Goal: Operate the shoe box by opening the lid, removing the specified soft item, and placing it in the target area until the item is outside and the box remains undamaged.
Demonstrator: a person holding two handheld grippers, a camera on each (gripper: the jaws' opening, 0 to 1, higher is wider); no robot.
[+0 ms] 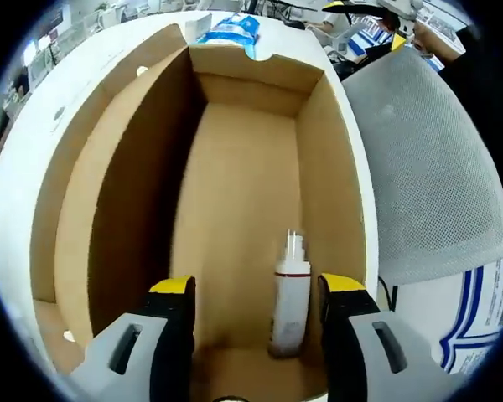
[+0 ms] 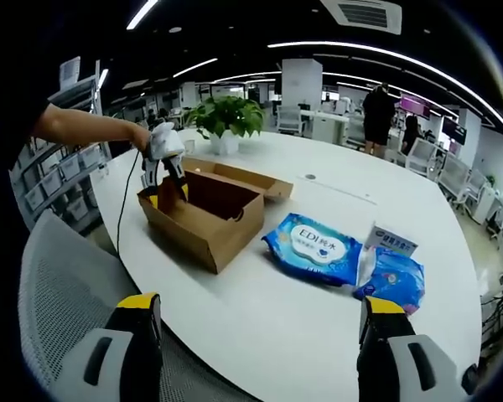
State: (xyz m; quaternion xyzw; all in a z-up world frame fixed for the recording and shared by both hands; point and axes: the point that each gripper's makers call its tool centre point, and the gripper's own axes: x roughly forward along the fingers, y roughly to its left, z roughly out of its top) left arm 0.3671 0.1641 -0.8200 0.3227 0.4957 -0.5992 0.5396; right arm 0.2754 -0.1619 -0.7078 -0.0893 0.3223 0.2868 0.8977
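My left claw (image 1: pixel 256 289) hangs wide open, empty, over the open shoe box (image 1: pixel 327 151); inside lies a small bottle (image 1: pixel 290 293). Close gently, clear of the cardboard walls. My right claw (image 2: pixel 260 322), open and empty, faces the worktop (image 2: pixel 260 310) with blue wipe packs (image 2: pixel 314 247).

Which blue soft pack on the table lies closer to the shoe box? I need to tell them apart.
The larger blue pack with the white oval label; the smaller blue pack lies farther from the shoe box, under a white carton.

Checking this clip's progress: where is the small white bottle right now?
In the left gripper view, the white bottle lies on the floor of the open cardboard box, near its right wall, just ahead between the left gripper jaws.
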